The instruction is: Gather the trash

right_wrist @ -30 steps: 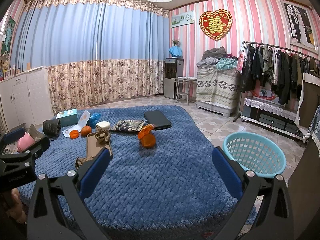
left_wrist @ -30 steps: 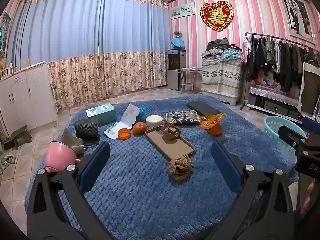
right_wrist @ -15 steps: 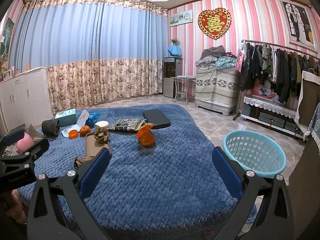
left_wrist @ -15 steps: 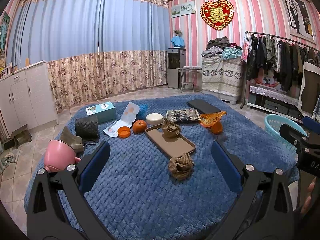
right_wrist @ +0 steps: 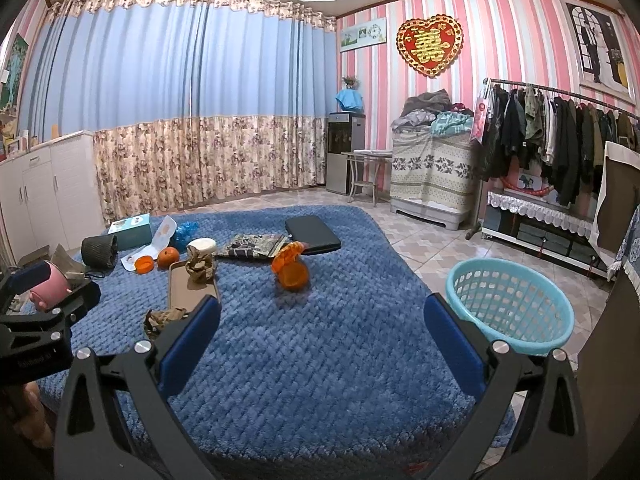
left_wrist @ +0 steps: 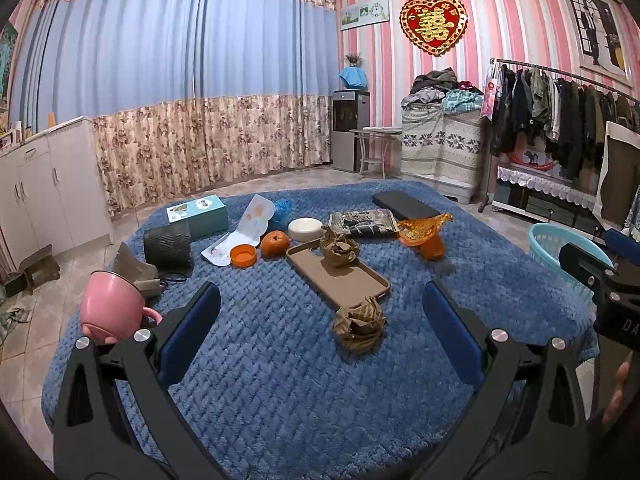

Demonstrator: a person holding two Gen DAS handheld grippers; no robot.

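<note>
A crumpled brown paper ball [left_wrist: 359, 325] lies on the blue blanket [left_wrist: 280, 360], just ahead of my open, empty left gripper [left_wrist: 320, 320]. It also shows in the right wrist view [right_wrist: 162, 318]. A second brown paper ball [left_wrist: 339, 247] sits on a tan tray [left_wrist: 352, 284]. An orange crinkled wrapper [left_wrist: 422, 232] lies further right. A turquoise basket [right_wrist: 510, 304] stands on the floor to the right of the bed. My right gripper [right_wrist: 320, 320] is open and empty over bare blanket.
An orange fruit [left_wrist: 275, 243], orange lid [left_wrist: 243, 256], white round tin [left_wrist: 305, 229], teal box [left_wrist: 198, 216], black roll [left_wrist: 167, 246], pink cup [left_wrist: 110, 310], patterned pouch [left_wrist: 362, 222] and black case [left_wrist: 404, 206] lie on the bed. A clothes rack [right_wrist: 560, 140] stands at the right.
Both grippers have drifted slightly; the view in each has shifted a little. Nothing was taken hold of or let go.
</note>
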